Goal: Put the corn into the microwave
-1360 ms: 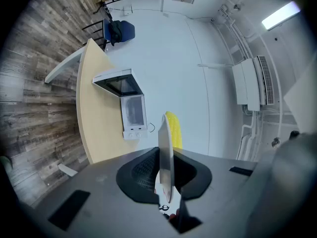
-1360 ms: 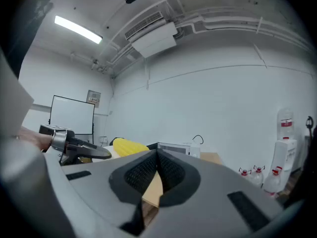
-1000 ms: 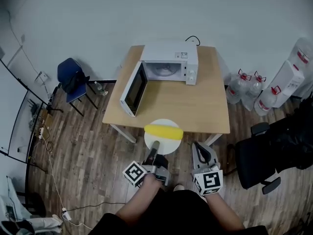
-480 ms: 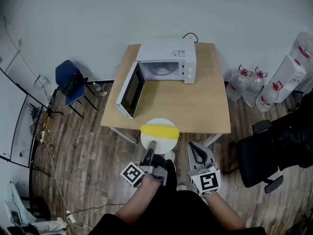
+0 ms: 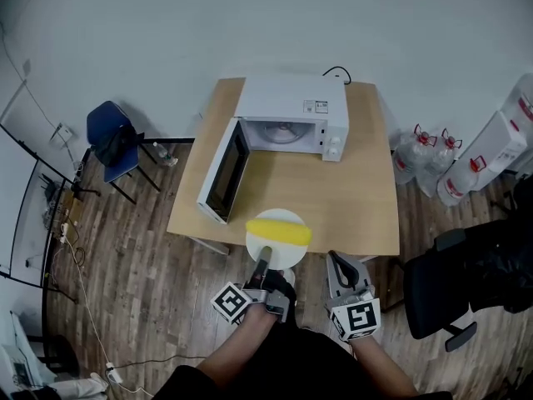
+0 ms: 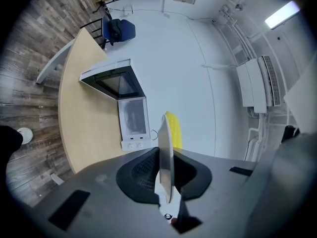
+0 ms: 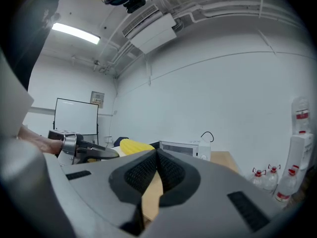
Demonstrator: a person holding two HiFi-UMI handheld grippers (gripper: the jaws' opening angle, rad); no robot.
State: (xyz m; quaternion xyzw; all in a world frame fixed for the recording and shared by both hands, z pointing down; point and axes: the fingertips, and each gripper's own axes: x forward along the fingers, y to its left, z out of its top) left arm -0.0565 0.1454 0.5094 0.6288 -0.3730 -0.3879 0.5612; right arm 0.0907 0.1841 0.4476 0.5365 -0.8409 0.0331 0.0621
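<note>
- Head view showed the left claw (image 5: 266, 255) clamped on the near rim of a white plate (image 5: 287, 258), holding it out level over the near edge of the table (image 5: 358, 207).
- Just beyond that claw's tips, the corn (image 5: 279, 232) lay crosswise on the plate.
- Left gripper view showed the jaws pinched tight on the plate's edge, with the corn on its far part.
- Just right of it, the right claw (image 5: 336, 261) had its jaws pressed together with nothing between them.
- Well beyond both claws, the microwave (image 5: 291, 107) stood on the table, its door (image 5: 223, 172) swung open to the left.
</note>
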